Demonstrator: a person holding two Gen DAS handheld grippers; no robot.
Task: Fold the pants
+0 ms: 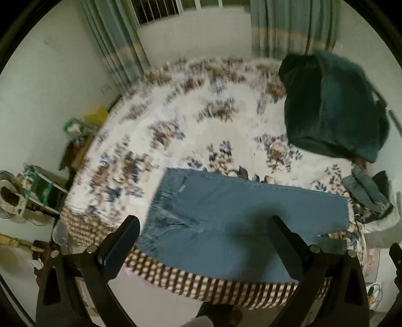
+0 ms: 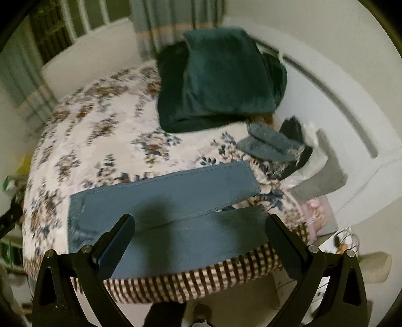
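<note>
Pants point(image 1: 241, 221): blue denim, spread flat on the near part of the bed point(image 1: 176, 130), lower leg running along the bed's front edge. Waist end to the left in both views; legs extend right, parted by a narrow gap near the cuffs point(image 2: 226, 208). Pocket stitching visible at the waist, left wrist view.

Left gripper point(image 1: 204, 249): above the near edge of the pants, jaws spread wide, nothing between them; not touching the cloth. A dark shadow lies on the denim between the fingers.

Right gripper point(image 2: 199, 247): above the lower leg, jaws likewise released and empty.

Bed: white floral cover, checked brown-and-cream border point(image 2: 196, 284) along the front.

Green blanket point(image 2: 218, 78): folded, at the far right of the bed, well apart from the pants.

Small denim piece point(image 2: 268, 146): lies between blanket and cuffs, beside dark and white cloth items point(image 2: 299, 148).

Curtains point(image 1: 289, 27): striped, behind the bed, either side of a barred window point(image 1: 165, 10).

Clutter point(image 1: 78, 130): on the left of the bed, blurred
</note>
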